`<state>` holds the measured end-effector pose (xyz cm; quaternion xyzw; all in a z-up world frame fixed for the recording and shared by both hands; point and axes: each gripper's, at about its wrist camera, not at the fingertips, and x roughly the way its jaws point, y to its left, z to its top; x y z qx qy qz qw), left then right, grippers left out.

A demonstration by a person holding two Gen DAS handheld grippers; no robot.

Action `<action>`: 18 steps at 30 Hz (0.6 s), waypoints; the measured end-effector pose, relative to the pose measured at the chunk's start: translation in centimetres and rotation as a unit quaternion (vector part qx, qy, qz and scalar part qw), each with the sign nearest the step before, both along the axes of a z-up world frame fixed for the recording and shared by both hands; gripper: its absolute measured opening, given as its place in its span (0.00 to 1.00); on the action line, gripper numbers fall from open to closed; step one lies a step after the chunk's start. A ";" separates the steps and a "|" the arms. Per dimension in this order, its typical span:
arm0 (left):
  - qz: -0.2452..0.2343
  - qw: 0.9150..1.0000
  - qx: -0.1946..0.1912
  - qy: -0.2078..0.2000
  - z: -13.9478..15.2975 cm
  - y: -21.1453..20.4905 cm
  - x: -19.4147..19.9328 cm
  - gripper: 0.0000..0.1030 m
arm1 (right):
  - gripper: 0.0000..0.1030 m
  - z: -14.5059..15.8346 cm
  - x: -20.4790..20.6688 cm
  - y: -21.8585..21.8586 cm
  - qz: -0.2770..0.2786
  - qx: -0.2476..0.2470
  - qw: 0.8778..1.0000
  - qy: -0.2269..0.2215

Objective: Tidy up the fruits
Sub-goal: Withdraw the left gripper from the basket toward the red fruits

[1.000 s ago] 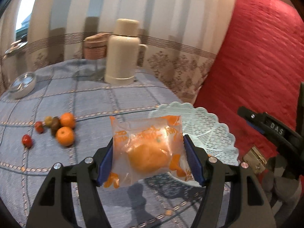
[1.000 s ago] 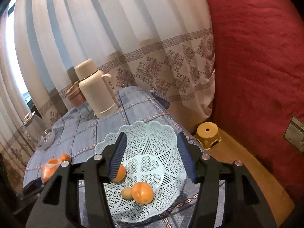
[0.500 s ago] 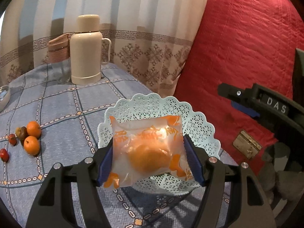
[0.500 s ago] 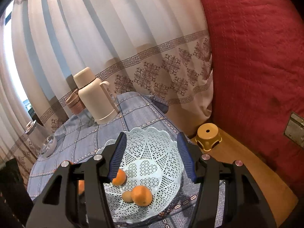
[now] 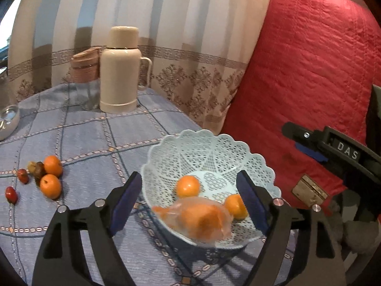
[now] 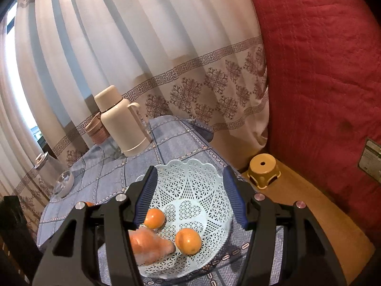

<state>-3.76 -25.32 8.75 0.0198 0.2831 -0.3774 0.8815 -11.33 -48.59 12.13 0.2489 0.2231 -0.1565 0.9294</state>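
A pale blue lattice basket [image 5: 209, 147] stands near the table's right edge with two loose oranges [image 5: 188, 186] inside. A bagged orange [image 5: 200, 221], blurred, lies in the basket's near side, free of any pad. Just above it my left gripper [image 5: 188, 178] has its jaws opening, and the bag is below them, untouched. My right gripper [image 6: 190, 174] hovers open over the same basket [image 6: 204, 190] with nothing between its fingers. Its view shows the bagged orange [image 6: 150, 243] and the loose oranges [image 6: 188, 240]. Two more oranges [image 5: 50, 186] and small red fruits [image 5: 11, 194] lie on the cloth at left.
A cream thermos [image 5: 120, 71] and a pink-lidded jar [image 5: 85, 71] stand at the back of the blue checked tablecloth. A glass dish [image 5: 8, 121] sits at far left. A red quilted cover [image 5: 309, 71] rises to the right, and a yellow stool [image 6: 262, 170] stands on the floor.
My left gripper's jaws have spread and let go of the bagged orange, which now lies in the basket. The right gripper has stayed over the basket.
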 end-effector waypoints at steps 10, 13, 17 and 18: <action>0.023 1.000 -0.002 -0.015 0.7 1.7 0.3 0.80 | 0.57 0.3 -0.1 0.8 0.012 -0.002 1.000 -0.007; 0.031 0.999 -0.005 -0.015 0.9 2.3 0.6 0.80 | 0.57 0.4 -0.1 1.2 0.020 -0.003 1.000 -0.013; 0.046 0.999 -0.010 -0.012 1.0 3.6 1.4 0.80 | 0.58 0.4 0.1 1.8 0.032 -0.001 0.999 -0.016; 0.051 0.999 -0.010 -0.012 1.0 3.9 1.6 0.80 | 0.58 0.4 0.2 1.9 0.035 -0.002 0.999 -0.017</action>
